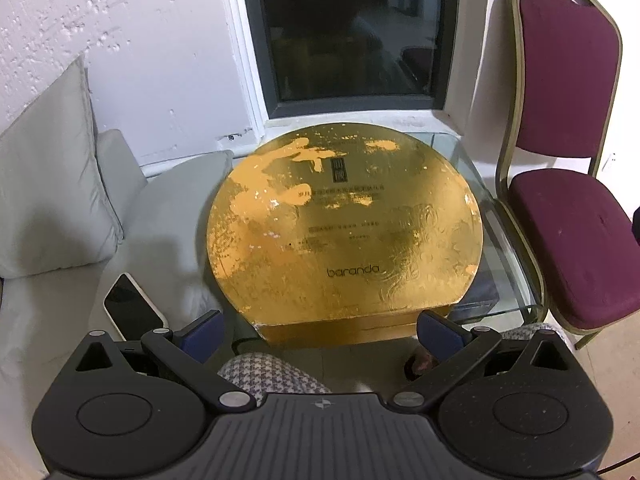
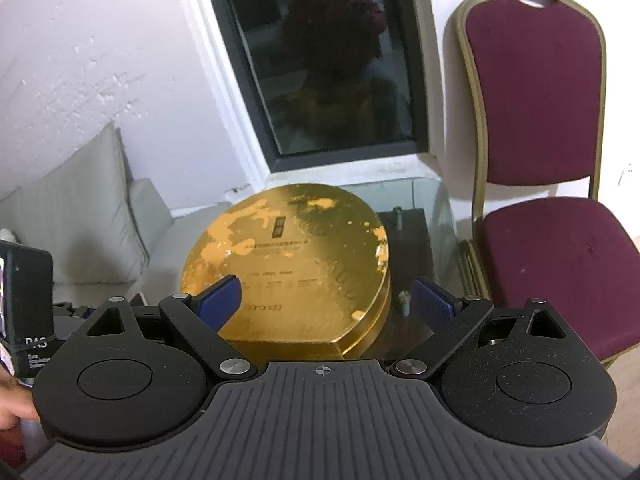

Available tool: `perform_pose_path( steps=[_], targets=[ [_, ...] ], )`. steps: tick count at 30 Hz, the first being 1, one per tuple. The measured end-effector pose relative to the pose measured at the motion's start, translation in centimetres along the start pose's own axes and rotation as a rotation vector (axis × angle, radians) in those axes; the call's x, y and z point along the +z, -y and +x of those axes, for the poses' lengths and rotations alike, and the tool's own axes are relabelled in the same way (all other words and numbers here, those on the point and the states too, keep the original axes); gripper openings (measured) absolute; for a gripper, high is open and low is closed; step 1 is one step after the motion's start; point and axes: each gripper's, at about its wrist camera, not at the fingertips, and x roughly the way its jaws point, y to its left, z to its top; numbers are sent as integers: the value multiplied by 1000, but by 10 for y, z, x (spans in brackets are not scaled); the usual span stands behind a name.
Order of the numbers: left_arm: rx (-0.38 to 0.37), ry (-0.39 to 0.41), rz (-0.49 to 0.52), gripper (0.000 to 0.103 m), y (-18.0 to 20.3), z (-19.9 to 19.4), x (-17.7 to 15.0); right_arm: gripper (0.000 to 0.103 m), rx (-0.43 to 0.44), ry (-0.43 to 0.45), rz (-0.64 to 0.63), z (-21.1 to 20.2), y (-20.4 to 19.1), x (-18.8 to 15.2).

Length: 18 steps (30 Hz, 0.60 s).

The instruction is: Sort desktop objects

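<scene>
A large round gold box (image 1: pixel 344 236) with a flat front edge and worn patches lies on a glass table (image 1: pixel 488 216). It carries the word "baranda" near its front. My left gripper (image 1: pixel 320 334) stands open just short of the box's flat front, nothing between its blue fingertips (image 1: pixel 202 334). In the right wrist view the same gold box (image 2: pixel 288 264) lies ahead, and my right gripper (image 2: pixel 326 300) is open above its near part, holding nothing. A dark phone (image 1: pixel 134 308) lies on the sofa seat at the left.
A maroon chair (image 1: pixel 568 184) with a gold frame stands right of the glass table (image 2: pixel 432 208). Grey sofa cushions (image 1: pixel 52 184) fill the left. A dark window (image 1: pixel 348 32) sits behind the table. A black device (image 2: pixel 26 304) and a hand (image 2: pixel 12 412) show at the left edge.
</scene>
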Motion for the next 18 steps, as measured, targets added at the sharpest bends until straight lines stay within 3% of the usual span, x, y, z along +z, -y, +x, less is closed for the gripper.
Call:
perform_pose_path(
  steps=[10,18],
  targets=[
    [23,-11,66,102,-2,0,1,98,-32,-21,22,17,-5,-4],
    [81,-12,175,102,-3,0,9,100,-6,36,91,27,3,-13]
  ],
)
